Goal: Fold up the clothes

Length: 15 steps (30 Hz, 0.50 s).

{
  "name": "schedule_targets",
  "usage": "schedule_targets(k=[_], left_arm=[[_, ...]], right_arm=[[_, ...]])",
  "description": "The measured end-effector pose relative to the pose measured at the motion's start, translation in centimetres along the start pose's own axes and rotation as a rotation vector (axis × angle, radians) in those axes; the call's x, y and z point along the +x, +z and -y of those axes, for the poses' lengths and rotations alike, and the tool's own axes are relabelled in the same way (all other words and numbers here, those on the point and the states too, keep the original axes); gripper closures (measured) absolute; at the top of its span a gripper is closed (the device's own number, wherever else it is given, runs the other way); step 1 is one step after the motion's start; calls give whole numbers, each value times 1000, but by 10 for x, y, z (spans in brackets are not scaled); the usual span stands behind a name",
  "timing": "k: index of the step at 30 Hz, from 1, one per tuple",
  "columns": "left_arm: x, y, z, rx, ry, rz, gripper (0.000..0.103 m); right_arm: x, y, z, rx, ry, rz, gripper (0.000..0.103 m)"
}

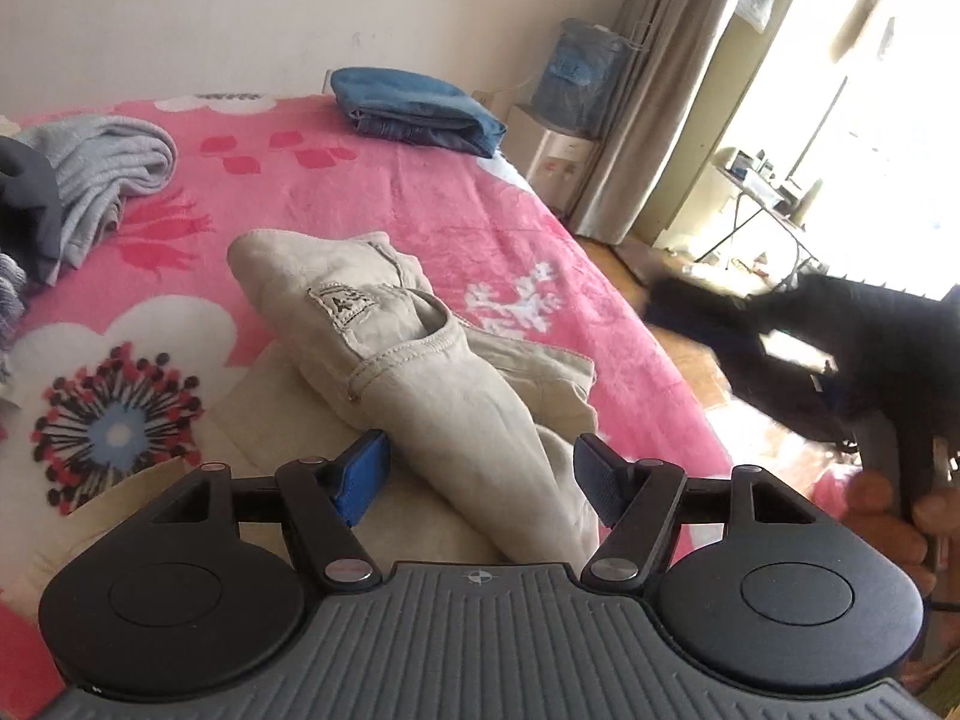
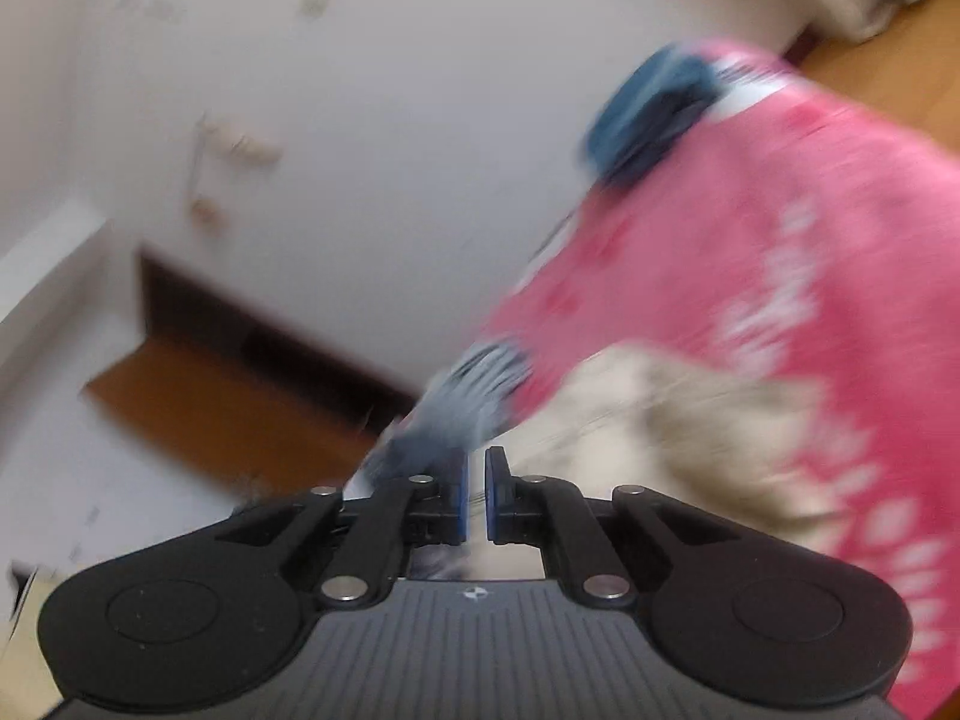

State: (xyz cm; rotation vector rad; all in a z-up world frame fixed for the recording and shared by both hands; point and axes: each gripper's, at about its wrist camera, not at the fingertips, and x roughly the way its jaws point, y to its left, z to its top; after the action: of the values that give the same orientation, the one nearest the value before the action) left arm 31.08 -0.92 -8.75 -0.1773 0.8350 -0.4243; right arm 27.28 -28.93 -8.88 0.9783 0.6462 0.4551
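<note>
- Left wrist view: my left gripper is spread wide, blue pads on either side of a raised fold of the beige trousers, not pressing on it, so nothing is gripped.
- Trousers lie rumpled in the middle of the pink floral blanket on the bed (sewn patch facing up).
- Folded blue jeans sit at the far edge of the blanket; a grey knit garment is heaped at the left, well apart from the trousers.
- Water dispenser stands by the curtain beyond the bed.
- Right wrist view (heavy blur): my right gripper is nearly clenched, a thin slit between the pads. Can't tell whether any cloth is pinched.
- Beige trousers smear just ahead and right of the fingers, on the pink blanket.
</note>
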Motion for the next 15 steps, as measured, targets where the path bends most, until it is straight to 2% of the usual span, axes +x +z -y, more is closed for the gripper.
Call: schedule_targets(k=[1,2,3,5,7,9,13,15], left_arm=[[4,2,0,-18,8,-6,41],[8,4,-1,-37,21,-13,46],[11,6,-1,-56,36,-19,58],[15,9,-3,-84,65,-23,72],[15,12,-5,-107,88,-14,88],[12,16,-7,-106,115,6,93],[-4,28,-14,-47,168,69,96],[-12,36,-20,0,195,92,97]], right_arm=[[-7,2,13,29,-36,11,85],[-12,2,24,56,-70,11,71],[-13,1,35,77,-102,2,51],[-9,-1,52,108,-156,-26,41],[3,-4,62,118,-179,-59,38],[18,-3,66,117,-188,-82,33],[52,4,69,94,-198,-111,32],[66,8,69,75,-200,-123,40]])
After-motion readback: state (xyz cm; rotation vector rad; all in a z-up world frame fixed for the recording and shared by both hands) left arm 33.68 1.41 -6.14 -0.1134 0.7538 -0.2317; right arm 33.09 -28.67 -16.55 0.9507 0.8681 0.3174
